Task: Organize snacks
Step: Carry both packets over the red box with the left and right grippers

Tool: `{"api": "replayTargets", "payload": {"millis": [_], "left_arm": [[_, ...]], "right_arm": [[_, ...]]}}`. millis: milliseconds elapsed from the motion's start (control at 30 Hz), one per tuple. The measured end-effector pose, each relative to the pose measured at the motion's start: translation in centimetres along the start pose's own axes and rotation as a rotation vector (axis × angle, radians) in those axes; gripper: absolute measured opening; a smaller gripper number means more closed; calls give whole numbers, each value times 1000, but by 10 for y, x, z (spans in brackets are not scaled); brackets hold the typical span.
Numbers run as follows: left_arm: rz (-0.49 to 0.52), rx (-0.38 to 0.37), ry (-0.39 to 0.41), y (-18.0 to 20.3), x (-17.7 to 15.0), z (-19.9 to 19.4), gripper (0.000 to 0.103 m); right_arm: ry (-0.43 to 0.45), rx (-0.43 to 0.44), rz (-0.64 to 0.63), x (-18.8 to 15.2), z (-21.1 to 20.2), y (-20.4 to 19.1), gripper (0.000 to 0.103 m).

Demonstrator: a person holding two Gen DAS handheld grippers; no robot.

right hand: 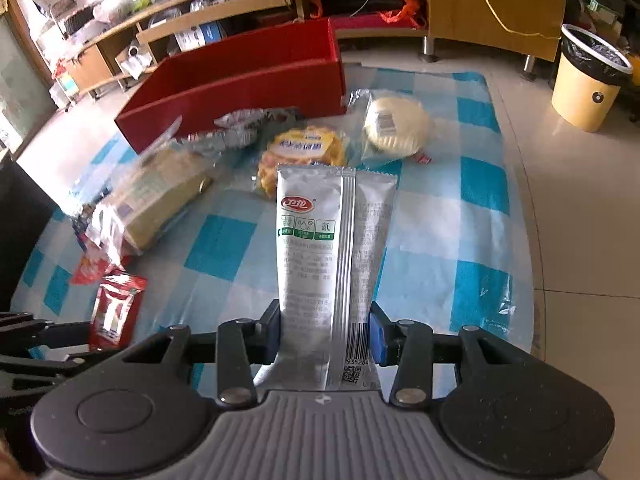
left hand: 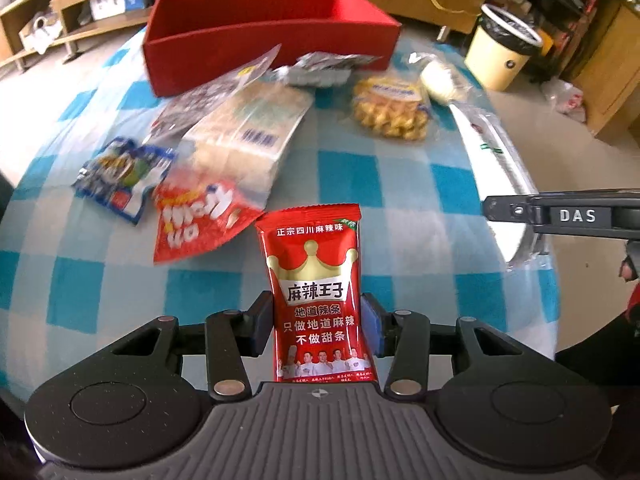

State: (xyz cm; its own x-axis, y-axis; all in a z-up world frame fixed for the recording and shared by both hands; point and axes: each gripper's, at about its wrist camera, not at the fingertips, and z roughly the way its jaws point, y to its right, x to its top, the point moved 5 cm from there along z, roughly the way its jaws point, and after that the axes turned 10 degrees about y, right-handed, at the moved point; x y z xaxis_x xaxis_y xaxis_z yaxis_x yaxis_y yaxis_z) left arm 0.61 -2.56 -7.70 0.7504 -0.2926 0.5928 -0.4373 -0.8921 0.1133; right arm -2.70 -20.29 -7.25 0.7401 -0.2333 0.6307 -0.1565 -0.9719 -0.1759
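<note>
Left wrist view: the left gripper [left hand: 316,322] clamps a red packet [left hand: 316,292] upright between its pads, lifted over the checked cloth [left hand: 400,200], with the red box [left hand: 272,36] at twelve o'clock and loose snacks [left hand: 240,136] at eleven. Right wrist view: the right gripper [right hand: 326,330] grips a silver packet [right hand: 320,248], waffles [right hand: 304,148] just behind it at twelve, box at eleven.

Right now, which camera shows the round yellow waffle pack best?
The left wrist view: the round yellow waffle pack lies fully exposed on the checked cloth. In the right wrist view, the held silver snack pouch covers its near edge.
</note>
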Motion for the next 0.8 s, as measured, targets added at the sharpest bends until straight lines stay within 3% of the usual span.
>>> {"api": "replayTargets", "payload": {"millis": [200, 800], "left_arm": [[-1, -24, 98, 7, 26, -9, 53], [-103, 34, 201, -15, 98, 13, 53]], "right_arm": [[19, 40, 24, 7, -3, -5, 43], [118, 97, 33, 79, 20, -17, 43]]}}
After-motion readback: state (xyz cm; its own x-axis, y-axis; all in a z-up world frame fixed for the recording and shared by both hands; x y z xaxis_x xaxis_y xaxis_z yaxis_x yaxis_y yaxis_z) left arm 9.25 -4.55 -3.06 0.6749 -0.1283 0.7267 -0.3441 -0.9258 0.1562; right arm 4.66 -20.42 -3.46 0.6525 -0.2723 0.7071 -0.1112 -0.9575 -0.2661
